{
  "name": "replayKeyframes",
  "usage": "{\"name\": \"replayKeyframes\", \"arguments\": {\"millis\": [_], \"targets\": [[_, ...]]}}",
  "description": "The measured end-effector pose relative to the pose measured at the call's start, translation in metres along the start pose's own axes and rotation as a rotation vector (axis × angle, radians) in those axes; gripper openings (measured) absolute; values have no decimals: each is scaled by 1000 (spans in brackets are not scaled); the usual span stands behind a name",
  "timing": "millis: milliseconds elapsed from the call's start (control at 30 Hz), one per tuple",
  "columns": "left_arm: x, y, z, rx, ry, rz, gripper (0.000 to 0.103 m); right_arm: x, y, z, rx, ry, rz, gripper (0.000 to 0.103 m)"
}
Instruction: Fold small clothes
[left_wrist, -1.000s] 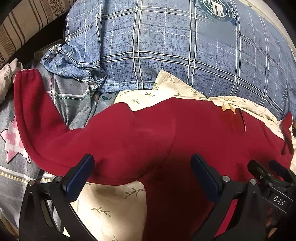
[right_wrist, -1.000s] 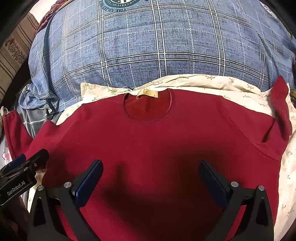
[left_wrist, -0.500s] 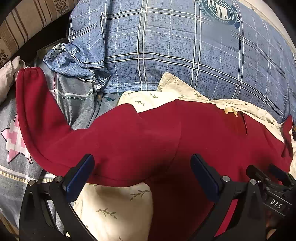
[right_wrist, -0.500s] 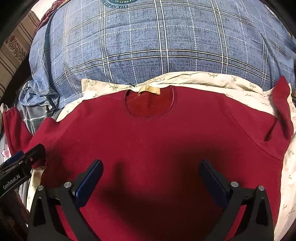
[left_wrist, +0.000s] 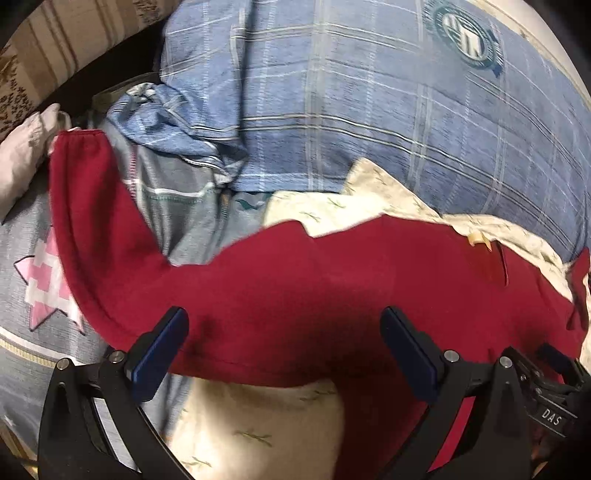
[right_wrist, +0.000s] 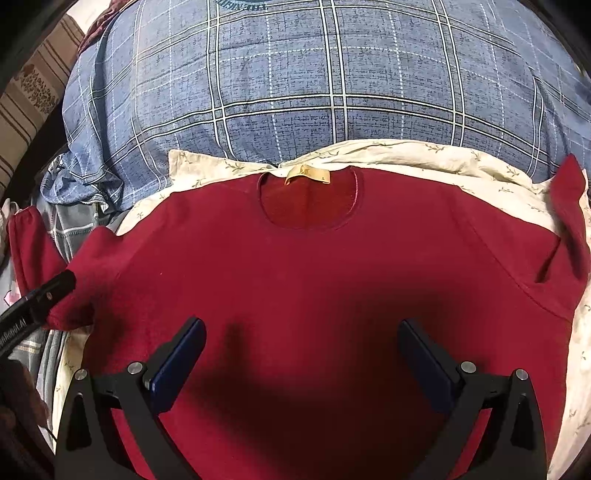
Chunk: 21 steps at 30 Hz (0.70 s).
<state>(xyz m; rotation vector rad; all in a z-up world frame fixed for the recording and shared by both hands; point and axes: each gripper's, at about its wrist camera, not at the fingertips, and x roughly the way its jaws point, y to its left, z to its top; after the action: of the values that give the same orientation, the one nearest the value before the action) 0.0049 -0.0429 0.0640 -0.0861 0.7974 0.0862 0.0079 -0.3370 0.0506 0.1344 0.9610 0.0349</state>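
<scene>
**Red sweater lies spread on the bed, both hand-held grippers spread above it**

At the far left of the left wrist view, a pale cushion (left_wrist: 22, 155) sits at the edge of the bed, beside a grey bedsheet (left_wrist: 33, 236) printed with a pink star. The red sweater (right_wrist: 314, 280) has its long left sleeve (left_wrist: 85, 221) stretched out over this sheet, the cuff reaching up toward the cushion. Next along, a crumpled blue plaid cloth (left_wrist: 177, 133) lies just beyond the sleeve.

The left hand-held gripper (left_wrist: 284, 343) hovers over the sleeve where it meets the body, its blue-padded fingers (left_wrist: 159, 350) spread wide and holding nothing. This view is somewhat blurred.

In the middle, the sweater's body lies flat, front up, on a cream leaf-print cloth (right_wrist: 207, 170) that shows around its shoulders and below the sleeve. The round neckline (right_wrist: 310, 203) points away from the cameras, with a tan label (right_wrist: 306, 174) at its back edge. Behind it rises a large blue plaid pillow (right_wrist: 295, 85).

The right hand-held gripper (right_wrist: 303, 350) hangs over the sweater's lower chest, jaws wide apart and empty, casting a shadow on the fabric.

At the right, the other sleeve (right_wrist: 569, 206) is folded back, its cuff pointing up against the cream cloth.
</scene>
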Motion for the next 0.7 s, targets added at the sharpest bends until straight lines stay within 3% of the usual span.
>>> {"name": "replayKeyframes", "arguments": {"millis": [100, 267, 367, 500, 700], "targets": [[-5, 19, 8, -36, -34, 53, 103, 0, 1, 0, -2, 2, 6, 103], [-11, 64, 36, -105, -117, 246, 103, 4, 4, -2, -6, 15, 16, 103], [-7, 95, 52, -144, -136, 325, 103, 4, 7, -2, -27, 22, 23, 103], [11, 128, 62, -221, -100, 335, 103, 4, 9, -2, -43, 23, 29, 103], [26, 141, 73, -195, -112, 409, 103, 11, 11, -5, -65, 10, 16, 103]]}}
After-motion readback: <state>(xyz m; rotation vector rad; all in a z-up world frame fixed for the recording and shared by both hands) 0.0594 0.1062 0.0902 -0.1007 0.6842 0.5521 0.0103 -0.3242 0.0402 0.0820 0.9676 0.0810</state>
